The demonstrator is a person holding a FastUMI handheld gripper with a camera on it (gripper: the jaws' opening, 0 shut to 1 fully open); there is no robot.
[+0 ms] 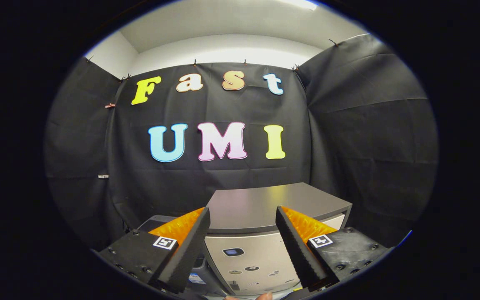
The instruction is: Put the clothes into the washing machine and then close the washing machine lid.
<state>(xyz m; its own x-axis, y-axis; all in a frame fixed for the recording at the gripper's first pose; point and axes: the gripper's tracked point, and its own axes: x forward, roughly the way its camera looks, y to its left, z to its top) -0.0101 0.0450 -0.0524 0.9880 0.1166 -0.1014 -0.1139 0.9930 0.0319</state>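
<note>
Gripper (pixel 242 216) jaws spread wide with nothing between them, grey washing machine (pixel 265 208) just ahead with lid down, control panel (pixel 248 258) showing between the jaws, black cloth wall (pixel 223 175) beyond

Black cloth wall (pixel 240 175) — white ceiling (pixel 223 25) above.

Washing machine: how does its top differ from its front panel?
The top is darker grey, flat and bare; the front panel is paler, upright and carries a small screen and round marks. Both belong to the washing machine and show between the open, empty fingers of the hand-held gripper.
</note>
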